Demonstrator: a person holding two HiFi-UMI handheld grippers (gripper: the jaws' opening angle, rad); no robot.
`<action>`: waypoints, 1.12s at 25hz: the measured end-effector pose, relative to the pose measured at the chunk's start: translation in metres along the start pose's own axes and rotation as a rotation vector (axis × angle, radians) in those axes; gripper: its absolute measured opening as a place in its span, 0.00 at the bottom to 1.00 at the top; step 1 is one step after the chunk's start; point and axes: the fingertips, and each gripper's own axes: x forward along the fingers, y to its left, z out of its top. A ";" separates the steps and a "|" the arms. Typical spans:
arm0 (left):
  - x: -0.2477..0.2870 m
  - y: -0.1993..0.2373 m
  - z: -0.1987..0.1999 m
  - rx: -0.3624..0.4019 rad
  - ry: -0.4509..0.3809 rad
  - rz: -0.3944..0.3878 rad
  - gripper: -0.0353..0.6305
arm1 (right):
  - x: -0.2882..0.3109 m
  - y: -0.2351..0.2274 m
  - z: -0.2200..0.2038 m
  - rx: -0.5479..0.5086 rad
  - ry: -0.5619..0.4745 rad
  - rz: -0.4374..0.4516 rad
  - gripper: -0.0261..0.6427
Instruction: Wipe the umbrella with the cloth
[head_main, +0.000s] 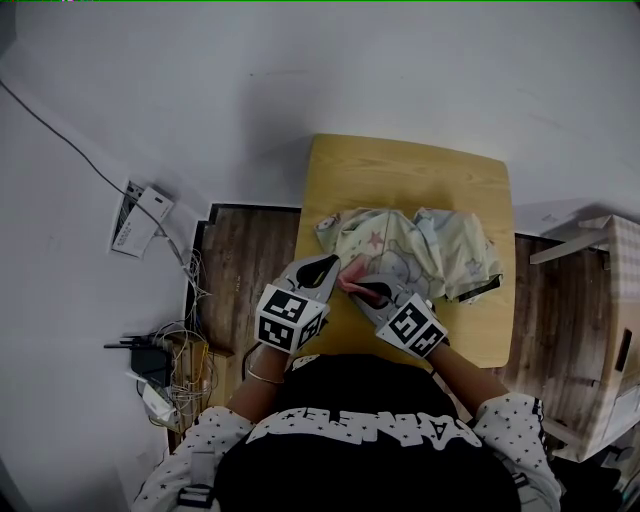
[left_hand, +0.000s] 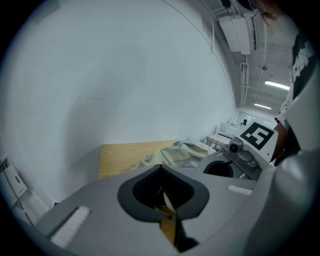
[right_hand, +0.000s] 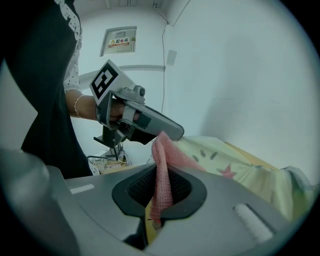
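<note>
Toward the near left side of the wooden table (head_main: 400, 165), the left gripper (head_main: 330, 268) has its jaws pressed together. Its tip meets the top corner of the pink cloth (right_hand: 163, 160) (whether it really pinches that corner, I cannot say). Next to it, the right gripper (head_main: 364, 291) pinches the cloth firmly between its jaws. To wipe well, I think the cloth should lie flat on the fabric and go in long strokes, while the other gripper pins the umbrella so it does not slide. The umbrella (head_main: 420, 250) lies collapsed in the middle of the table, just beyond both grippers. Its fabric is pale green and rumpled, with red stars and grey figures.
</note>
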 end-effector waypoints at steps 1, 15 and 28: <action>0.000 0.000 0.000 0.000 -0.001 0.001 0.06 | 0.000 0.003 -0.001 -0.001 0.003 0.008 0.09; 0.002 -0.002 0.002 0.007 0.000 -0.010 0.06 | 0.001 0.049 -0.013 -0.028 0.043 0.187 0.09; 0.005 0.008 -0.001 -0.012 0.005 0.003 0.06 | -0.031 0.039 0.014 -0.224 0.020 0.255 0.09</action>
